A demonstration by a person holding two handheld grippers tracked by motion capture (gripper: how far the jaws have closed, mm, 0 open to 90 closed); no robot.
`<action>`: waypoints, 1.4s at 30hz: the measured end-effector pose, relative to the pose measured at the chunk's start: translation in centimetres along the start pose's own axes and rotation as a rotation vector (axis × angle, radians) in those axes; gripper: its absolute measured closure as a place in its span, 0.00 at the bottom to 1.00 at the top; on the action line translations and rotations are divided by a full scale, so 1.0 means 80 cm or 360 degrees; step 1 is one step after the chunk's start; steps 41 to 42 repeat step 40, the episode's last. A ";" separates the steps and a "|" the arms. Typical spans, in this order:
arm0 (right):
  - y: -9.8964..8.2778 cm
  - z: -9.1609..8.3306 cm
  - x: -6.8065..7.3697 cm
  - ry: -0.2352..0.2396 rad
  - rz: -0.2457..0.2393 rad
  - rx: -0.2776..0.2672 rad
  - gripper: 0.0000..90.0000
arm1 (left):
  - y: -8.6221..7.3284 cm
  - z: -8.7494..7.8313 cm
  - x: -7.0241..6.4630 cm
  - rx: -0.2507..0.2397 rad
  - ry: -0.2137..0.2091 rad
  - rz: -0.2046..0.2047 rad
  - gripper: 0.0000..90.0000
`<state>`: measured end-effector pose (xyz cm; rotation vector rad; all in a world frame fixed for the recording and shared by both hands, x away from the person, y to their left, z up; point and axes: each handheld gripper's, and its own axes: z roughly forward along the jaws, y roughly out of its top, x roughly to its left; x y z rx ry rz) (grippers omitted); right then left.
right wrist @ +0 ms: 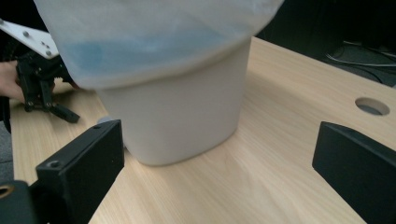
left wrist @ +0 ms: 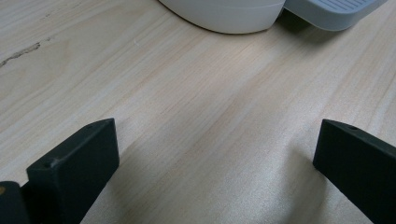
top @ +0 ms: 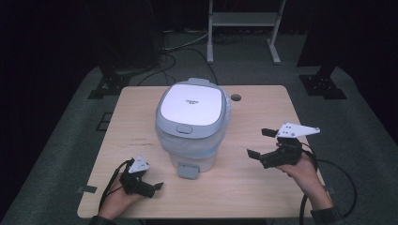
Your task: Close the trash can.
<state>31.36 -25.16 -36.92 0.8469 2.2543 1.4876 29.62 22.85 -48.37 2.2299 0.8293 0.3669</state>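
with the bin [top: 192, 124] at table centre, lid down and liner bunched under the rim, both grippers empty and spread wide, bring the right gripper [top: 262, 143] in from 3 o'clock level toward the lid while the left gripper [top: 155, 187] waits at 7 o'clock by the pedal [top: 189, 170].

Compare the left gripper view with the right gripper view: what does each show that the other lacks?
Left gripper view alone: the bin's grey foot pedal beside the rounded base. Right gripper view alone: the white liner bag bulging over the bin, a round hole in the table, and the left gripper farther off. Both: a pair of open black jaws with nothing between them, the bin's white base and the wooden table.
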 end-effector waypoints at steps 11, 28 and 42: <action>-0.068 0.002 -0.013 -0.0073 0.0071 0.0126 0.01 | 0.000 0.000 0.000 -0.0003 0.0001 0.0000 0.00; -0.146 0.012 -0.013 -0.0202 0.0097 0.0482 0.00 | 0.000 0.000 0.000 -0.0004 0.0000 -0.0002 0.00; -0.157 0.014 -0.019 -0.0317 0.0112 0.0551 0.00 | -0.001 -0.001 -0.001 -0.0004 0.0015 -0.0013 0.00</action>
